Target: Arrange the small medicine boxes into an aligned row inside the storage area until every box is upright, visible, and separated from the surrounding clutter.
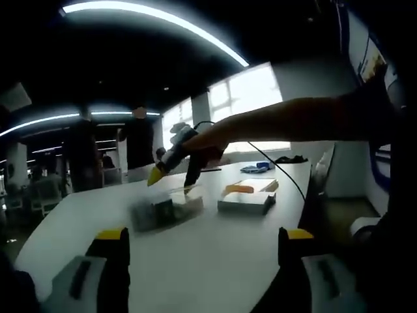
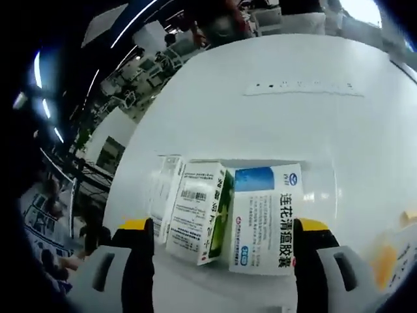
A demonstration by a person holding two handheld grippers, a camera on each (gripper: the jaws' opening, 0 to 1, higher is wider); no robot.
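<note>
Boxes [image 2: 225, 218] betw. spread right claw [image 2: 223, 241] tips, left claw [image 1: 203, 242] spread, bare table [image 2: 313, 130] beyond.

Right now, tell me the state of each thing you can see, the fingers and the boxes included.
left gripper: fingers open, holding nothing, above the white table.
right gripper: fingers open, spread either side of the medicine boxes.
blue and white box: in the clear tray, face toward the camera.
green and white box: tilted, against the blue and white box.
plain white box: at the row's end, partly hidden.
flat white box: lying on the table.
</note>
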